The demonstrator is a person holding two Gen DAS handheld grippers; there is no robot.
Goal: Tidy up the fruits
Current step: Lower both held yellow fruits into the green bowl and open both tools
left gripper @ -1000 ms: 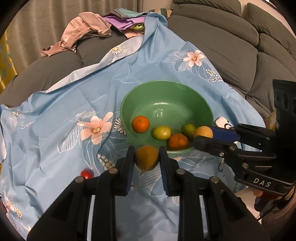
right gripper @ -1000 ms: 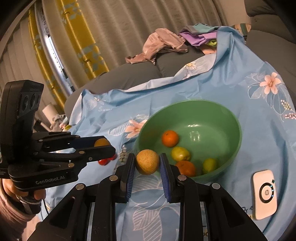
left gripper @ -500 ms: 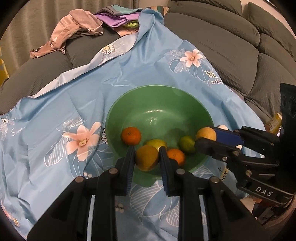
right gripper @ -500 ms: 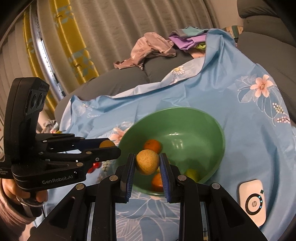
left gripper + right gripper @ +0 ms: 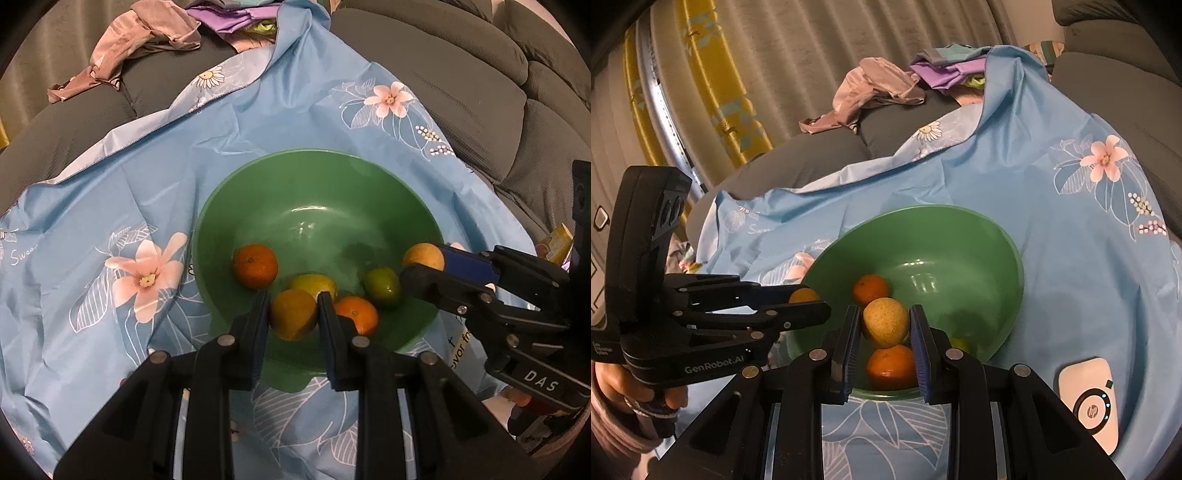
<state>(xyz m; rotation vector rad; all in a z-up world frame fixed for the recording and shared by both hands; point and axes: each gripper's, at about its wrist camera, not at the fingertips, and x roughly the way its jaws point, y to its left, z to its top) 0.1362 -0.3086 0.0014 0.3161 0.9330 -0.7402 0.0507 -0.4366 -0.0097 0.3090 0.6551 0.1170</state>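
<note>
Left wrist view: the left tongs (image 5: 293, 314) grip an orange fruit (image 5: 293, 314) over the near rim of the green bowl (image 5: 258, 192). Right wrist view: the right tongs (image 5: 885, 322) grip a yellow fruit (image 5: 885, 322) above the bowl's near side, over an orange (image 5: 891, 367).

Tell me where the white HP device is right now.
In the right wrist view, the white HP device lies on the blue floral cloth at the lower right, just right of the green bowl and apart from it.
</note>
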